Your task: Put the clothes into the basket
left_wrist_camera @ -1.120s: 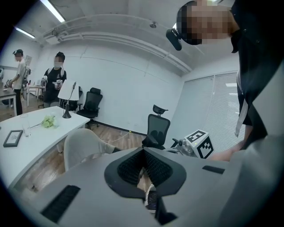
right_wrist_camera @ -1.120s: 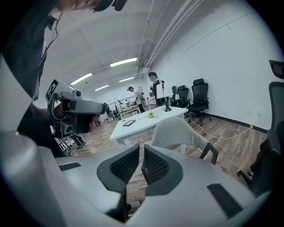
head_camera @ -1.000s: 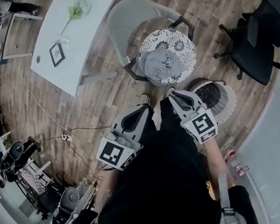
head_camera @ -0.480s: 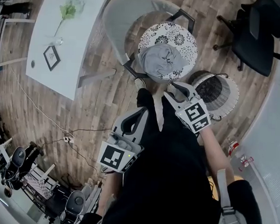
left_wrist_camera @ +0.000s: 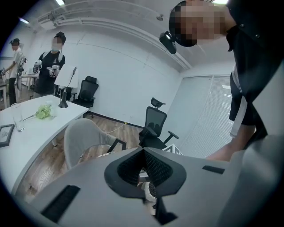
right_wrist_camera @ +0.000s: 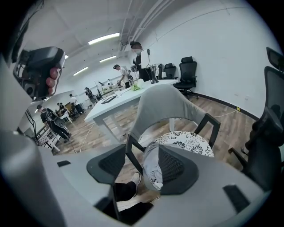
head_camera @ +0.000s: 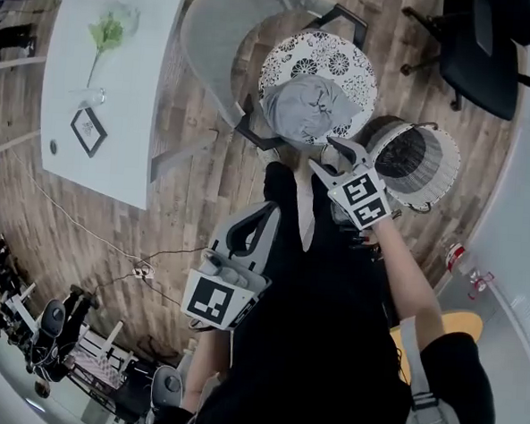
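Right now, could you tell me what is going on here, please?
A person works with two handheld grippers. The right gripper, its empty jaws just opening, points at the grey garment on the patterned cushion of the chair. The basket stands on the floor beside the chair. The left gripper is shut and holds nothing.

Pair, hand-held.
- left gripper (head_camera: 267,214): grey moulded shell, black ribbed pads; left marker cube (head_camera: 213,299), black-and-white squares, behind the jaws.
- right gripper (head_camera: 334,157): same build; right marker cube (head_camera: 363,197) behind.

Wearer: black short-sleeved top (head_camera: 457,371), black trousers (head_camera: 281,191), grey shoulder strap (head_camera: 422,395), pale shoe (right_wrist_camera: 133,179).
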Demonstrator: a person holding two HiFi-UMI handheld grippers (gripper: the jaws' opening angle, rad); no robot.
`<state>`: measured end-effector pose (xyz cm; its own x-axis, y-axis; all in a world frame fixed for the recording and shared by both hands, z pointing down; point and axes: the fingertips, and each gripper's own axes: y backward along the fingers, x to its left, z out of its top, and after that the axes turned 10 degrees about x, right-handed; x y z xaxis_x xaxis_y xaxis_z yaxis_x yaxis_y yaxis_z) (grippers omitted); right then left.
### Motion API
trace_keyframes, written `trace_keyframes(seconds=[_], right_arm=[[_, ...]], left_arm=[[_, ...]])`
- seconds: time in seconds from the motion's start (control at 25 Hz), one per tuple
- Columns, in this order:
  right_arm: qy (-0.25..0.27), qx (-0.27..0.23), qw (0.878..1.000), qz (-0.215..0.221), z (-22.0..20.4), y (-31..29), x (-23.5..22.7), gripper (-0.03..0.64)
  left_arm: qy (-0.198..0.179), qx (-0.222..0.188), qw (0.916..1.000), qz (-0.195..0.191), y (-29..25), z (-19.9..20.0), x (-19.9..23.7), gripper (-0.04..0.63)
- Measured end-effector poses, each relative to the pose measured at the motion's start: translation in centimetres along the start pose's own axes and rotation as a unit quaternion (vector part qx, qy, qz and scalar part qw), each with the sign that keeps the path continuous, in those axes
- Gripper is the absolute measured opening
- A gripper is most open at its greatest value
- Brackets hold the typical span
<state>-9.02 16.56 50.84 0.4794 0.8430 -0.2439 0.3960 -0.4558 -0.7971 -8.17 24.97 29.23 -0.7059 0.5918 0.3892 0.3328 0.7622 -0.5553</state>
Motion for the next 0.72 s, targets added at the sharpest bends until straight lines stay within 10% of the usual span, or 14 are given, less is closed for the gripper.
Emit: trace_keyframes(seconds=[0.72], right_arm=[[-0.041, 0.100, 0.991, -0.077, -4.1, -11.0, -4.0, 0.287]], left_arm=[[0.013, 0.063, 0.9973, -0.035, -2.0, -2.1, 6.9, 0.009]])
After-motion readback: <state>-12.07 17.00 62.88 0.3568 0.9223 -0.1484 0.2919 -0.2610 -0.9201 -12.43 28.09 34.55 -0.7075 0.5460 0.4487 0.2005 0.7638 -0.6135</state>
